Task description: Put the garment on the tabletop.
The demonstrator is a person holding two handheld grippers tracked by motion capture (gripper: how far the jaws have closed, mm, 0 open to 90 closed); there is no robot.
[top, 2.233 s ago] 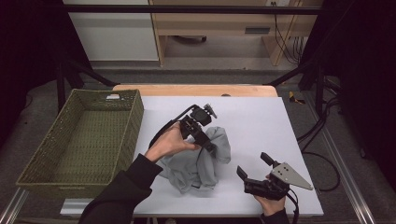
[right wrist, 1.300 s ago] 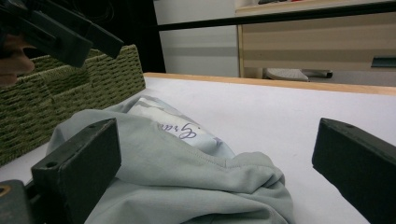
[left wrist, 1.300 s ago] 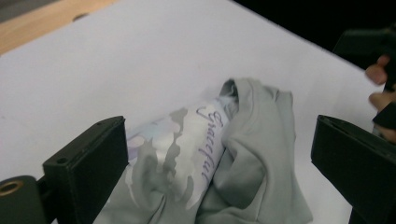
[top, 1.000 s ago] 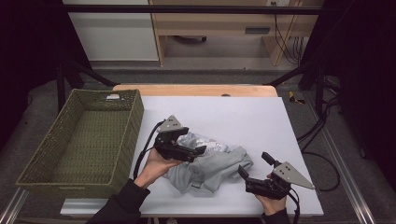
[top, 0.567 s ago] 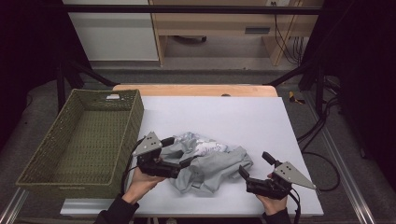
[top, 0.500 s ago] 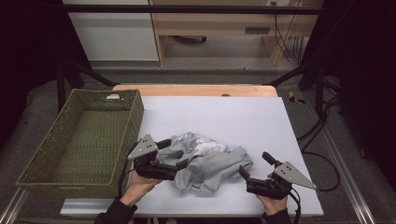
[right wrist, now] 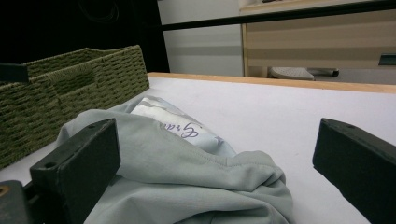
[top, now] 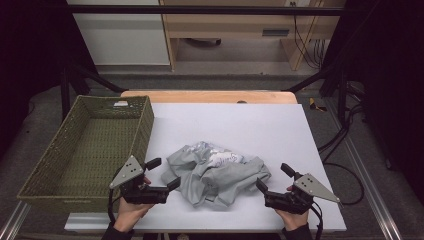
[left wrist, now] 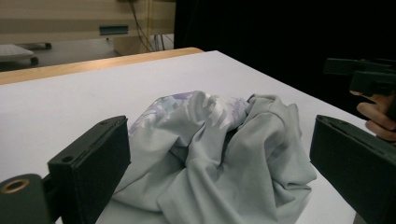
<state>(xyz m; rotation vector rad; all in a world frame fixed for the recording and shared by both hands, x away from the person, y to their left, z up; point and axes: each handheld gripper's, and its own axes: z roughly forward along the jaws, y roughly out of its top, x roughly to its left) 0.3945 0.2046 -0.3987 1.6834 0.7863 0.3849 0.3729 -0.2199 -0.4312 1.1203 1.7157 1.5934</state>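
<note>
Both of your tools stand with jaws wide apart and nothing between them: your left gripper (top: 165, 175) sits just beside the left edge of the crumpled pale grey-green cotton garment with a white printed patch (top: 216, 175), and your right gripper (top: 274, 178) just beside its right edge. The garment lies in a loose heap near the front middle of the white table (top: 250, 125), apart from the empty olive woven basket (top: 85, 150) at the left. The main risk, as I judge it, is pinching only a top fold: the fabric looks soft, limp and layered, so one thin ply could slide out of the flat black pads, or the heap could unroll and trail. Closing on a thick bunched ridge would hold better. If you carry it left, a hanging tail may catch on the basket's rough wicker rim. The smooth tabletop gives little friction, so a sideways nudge could simply push the heap away.
</note>
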